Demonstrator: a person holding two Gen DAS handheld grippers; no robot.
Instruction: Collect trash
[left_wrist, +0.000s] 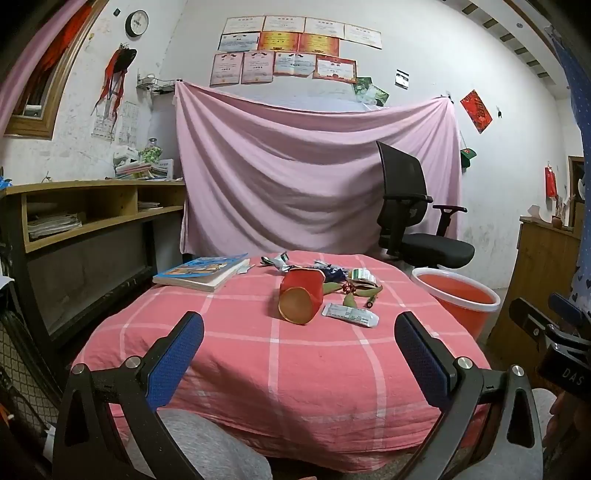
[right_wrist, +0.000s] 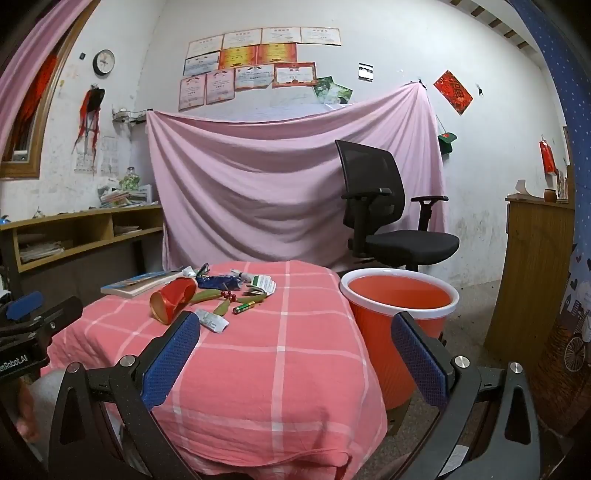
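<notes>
Over the near edge of the bench: both grippers hover short of the litter, nothing touched yet.
Bench: a surface under a pink checked cloth (left_wrist: 280, 369), with a book (left_wrist: 201, 271) at its far left corner.
Trash: heaped toward the far middle of the bench, ahead of both grippers; a red paper cup (left_wrist: 299, 299) on its side, a white wrapper (left_wrist: 349, 314) just right of it, leaves and red berries (right_wrist: 228, 294), a small battery (right_wrist: 243, 307), and crumpled packets (right_wrist: 218, 282) behind.
Bin: an orange bucket (right_wrist: 399, 295) on the floor, just off the right edge of the bench.
Left gripper (left_wrist: 299, 363): jaws spread as wide as they go, empty.
Right gripper (right_wrist: 295, 360): jaws likewise fully spread, empty.
Key relation: the cup lies straight ahead of the left jaws, its long axis running toward them, open mouth nearest; for the right jaws it sits ahead and left.
Nearer hand: judged the left for the cup; the right is closer to the bucket.
</notes>
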